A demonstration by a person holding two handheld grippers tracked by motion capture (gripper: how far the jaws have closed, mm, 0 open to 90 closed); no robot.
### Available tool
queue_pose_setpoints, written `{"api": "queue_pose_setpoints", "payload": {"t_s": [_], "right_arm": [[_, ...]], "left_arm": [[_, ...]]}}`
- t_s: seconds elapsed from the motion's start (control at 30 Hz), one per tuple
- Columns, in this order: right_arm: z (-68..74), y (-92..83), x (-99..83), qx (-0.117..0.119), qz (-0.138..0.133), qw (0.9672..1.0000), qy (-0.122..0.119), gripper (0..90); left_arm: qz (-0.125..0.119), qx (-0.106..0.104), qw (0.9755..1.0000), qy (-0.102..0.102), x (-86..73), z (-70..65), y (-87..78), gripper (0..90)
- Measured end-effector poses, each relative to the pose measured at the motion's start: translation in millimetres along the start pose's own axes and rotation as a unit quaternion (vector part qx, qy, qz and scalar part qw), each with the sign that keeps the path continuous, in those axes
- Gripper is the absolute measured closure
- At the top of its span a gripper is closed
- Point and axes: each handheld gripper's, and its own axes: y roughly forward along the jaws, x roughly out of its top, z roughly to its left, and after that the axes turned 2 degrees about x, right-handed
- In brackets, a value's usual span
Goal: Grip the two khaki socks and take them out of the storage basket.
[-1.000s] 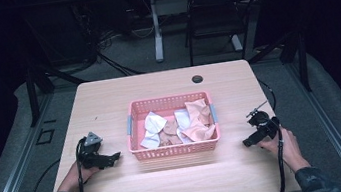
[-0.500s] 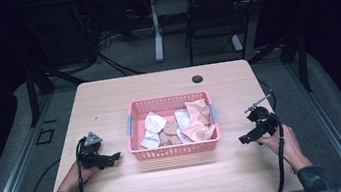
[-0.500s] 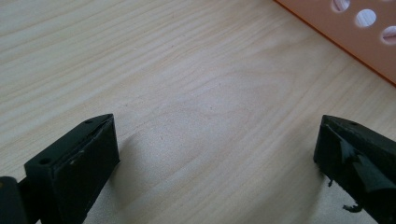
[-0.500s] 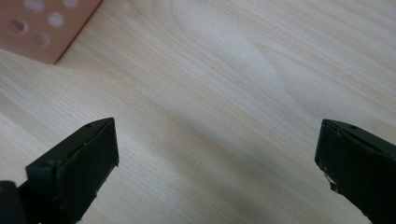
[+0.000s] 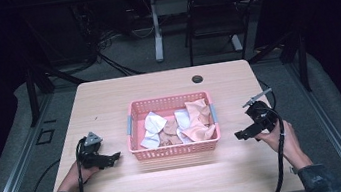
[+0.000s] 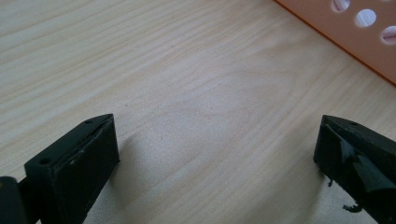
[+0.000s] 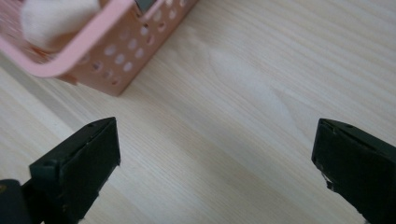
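While flanked by hand-held grippers, pink basket (image 5: pixel 176 149) lies long axis left-right.

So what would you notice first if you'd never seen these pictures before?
The pink basket in the middle of the wooden table catches the eye first, with crumpled white and peach cloths piled inside. A person holds a black hand-held gripper on each side of it: the left hand-held gripper and the right hand-held gripper, both open and empty.

Surface: a light wooden table (image 5: pixel 109 104) was seen | middle: a pink perforated basket (image 5: pixel 175 149) was set | near far edge: a dark round grommet (image 5: pixel 197 79) was noted
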Motion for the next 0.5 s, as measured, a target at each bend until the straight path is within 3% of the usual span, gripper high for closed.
{"api": "queue_pose_setpoints", "payload": {"t_s": [0.3,0.5], "right_arm": [[20.0,-20.1,25.0,0.016,-0.029,0.9992,-0.024,0.0],[32.7,-18.8,37.4,0.020,-0.033,0.9982,-0.046,0.0]], "left_arm": [[0.001,0.000,1.0000,0.001,0.0,0.2,-0.1,0.0],[0.001,0.000,1.0000,0.001,0.0,0.1,-0.1,0.0]]}}
